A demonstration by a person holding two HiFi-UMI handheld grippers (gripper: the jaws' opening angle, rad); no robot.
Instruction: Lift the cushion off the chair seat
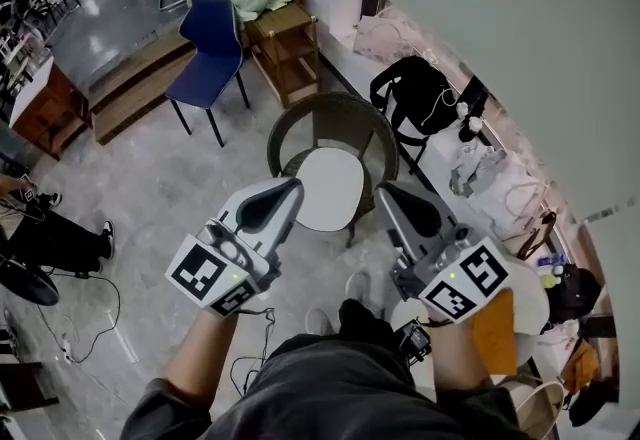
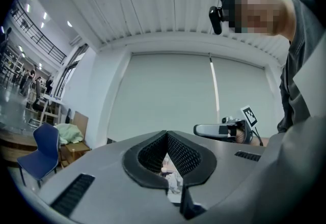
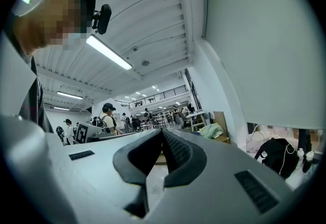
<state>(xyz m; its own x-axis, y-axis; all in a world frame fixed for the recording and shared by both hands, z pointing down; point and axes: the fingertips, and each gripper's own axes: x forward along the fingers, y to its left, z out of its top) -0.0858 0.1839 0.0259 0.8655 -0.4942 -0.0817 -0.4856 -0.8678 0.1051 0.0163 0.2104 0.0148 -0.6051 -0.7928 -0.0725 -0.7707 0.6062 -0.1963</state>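
Cushion (image 1: 330, 188) on wicker chair (image 1: 330, 108), left hand-held gripper (image 1: 293, 188) closed, empty, right hand-held gripper (image 1: 384, 192) closed, empty

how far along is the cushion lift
Done: nothing; the white cushion lies flat on the seat of the wicker chair. In hand: the left gripper and right gripper are both shut and empty, held near the chair's front. Left: open the jaws, grip the cushion and lift it off.
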